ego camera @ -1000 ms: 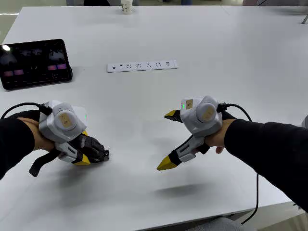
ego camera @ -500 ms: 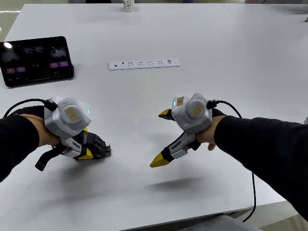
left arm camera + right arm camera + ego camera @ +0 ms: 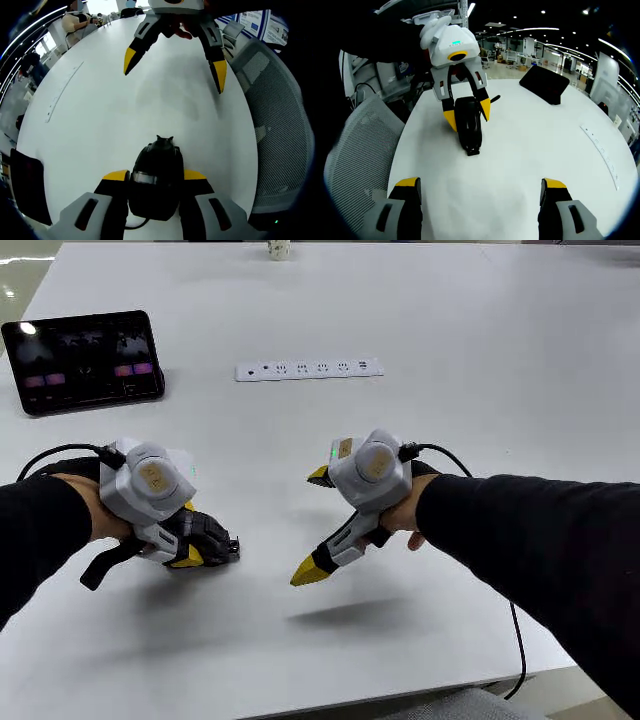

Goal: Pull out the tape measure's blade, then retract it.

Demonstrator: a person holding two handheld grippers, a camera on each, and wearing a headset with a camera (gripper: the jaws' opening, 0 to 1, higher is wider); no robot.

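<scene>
A black tape measure rests on the white table, with my left gripper shut on its body. In the left gripper view the tape measure sits between the yellow-tipped jaws, its blade hook pointing ahead. The blade is inside the case. My right gripper hovers to the right of the tape measure, open and holding nothing. From the right gripper view, the tape measure stands a short way ahead of the wide-spread jaws, apart from them.
A white power strip lies across the middle of the table. A dark tablet sits at the far left. A small cup stands at the far edge. A mesh chair is beside the near edge.
My right gripper has moved left, closer to the tape measure. The left gripper holds the tape measure in the same spot; the head camera has shifted.
</scene>
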